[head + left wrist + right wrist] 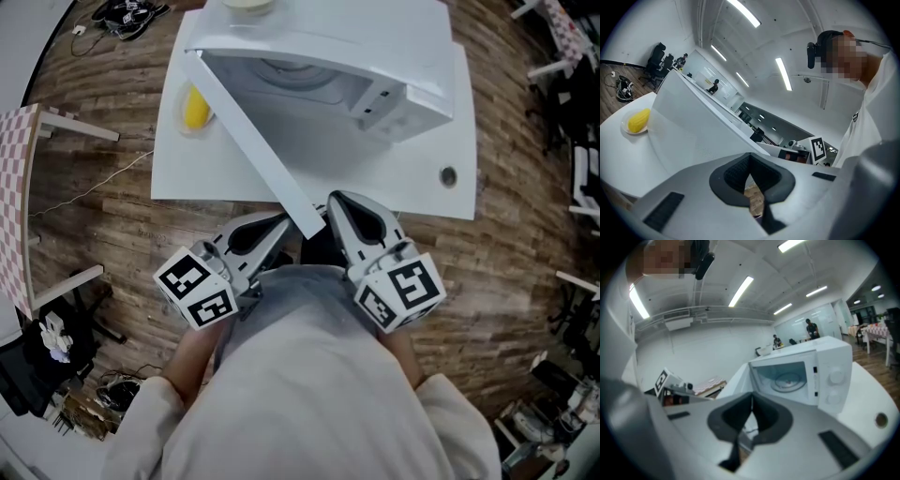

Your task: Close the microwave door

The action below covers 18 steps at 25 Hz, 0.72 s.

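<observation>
No legible text, brand, number or sign, not even on the microwave (832, 380).

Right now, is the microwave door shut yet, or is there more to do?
Nothing is done yet: the microwave door stands wide open, and the turntable inside shows. Nothing is in hand either: the left gripper and right gripper are both shut and empty, held near the door's free edge. Left to do: swing the door closed.
</observation>
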### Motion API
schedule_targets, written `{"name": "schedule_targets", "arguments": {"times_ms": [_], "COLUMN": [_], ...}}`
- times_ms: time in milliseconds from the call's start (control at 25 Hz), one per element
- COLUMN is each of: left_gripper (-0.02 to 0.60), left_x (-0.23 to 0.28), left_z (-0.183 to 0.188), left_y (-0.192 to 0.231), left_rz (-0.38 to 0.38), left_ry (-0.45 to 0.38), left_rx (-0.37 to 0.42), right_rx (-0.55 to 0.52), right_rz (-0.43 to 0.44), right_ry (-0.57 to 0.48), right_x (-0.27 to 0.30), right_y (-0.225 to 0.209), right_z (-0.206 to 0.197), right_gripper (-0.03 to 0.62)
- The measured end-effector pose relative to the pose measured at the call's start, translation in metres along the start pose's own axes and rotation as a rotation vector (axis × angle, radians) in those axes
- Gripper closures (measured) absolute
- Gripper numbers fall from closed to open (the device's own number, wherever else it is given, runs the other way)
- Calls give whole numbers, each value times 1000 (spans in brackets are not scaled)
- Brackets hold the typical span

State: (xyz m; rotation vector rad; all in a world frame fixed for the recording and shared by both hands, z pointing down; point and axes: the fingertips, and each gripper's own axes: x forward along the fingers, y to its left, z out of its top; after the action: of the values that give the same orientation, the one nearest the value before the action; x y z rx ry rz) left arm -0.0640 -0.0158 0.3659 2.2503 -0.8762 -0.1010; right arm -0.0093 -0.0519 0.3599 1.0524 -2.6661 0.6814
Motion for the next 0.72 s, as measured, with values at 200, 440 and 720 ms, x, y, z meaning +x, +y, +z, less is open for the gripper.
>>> {"name": "schedule_targets", "arguments": {"times_ms": [200, 440, 720], "left_gripper": [568, 568, 568], "left_x": [8, 16, 27], "left_z": [4, 7, 6], "left_y": [-4, -4, -3], "left_rz": [-2, -3, -19], "left_ry": [-1, -2, 8], "left_rx": [2, 1, -15], "right_rx": [1, 4, 17], "right_rz": [6, 7, -9], "right_ry": [5, 2, 2], "right_x": [-1, -2, -5], "right_y": [-6, -15, -25], "right_z": [4, 7, 6], "right_gripper": [571, 571, 571]}}
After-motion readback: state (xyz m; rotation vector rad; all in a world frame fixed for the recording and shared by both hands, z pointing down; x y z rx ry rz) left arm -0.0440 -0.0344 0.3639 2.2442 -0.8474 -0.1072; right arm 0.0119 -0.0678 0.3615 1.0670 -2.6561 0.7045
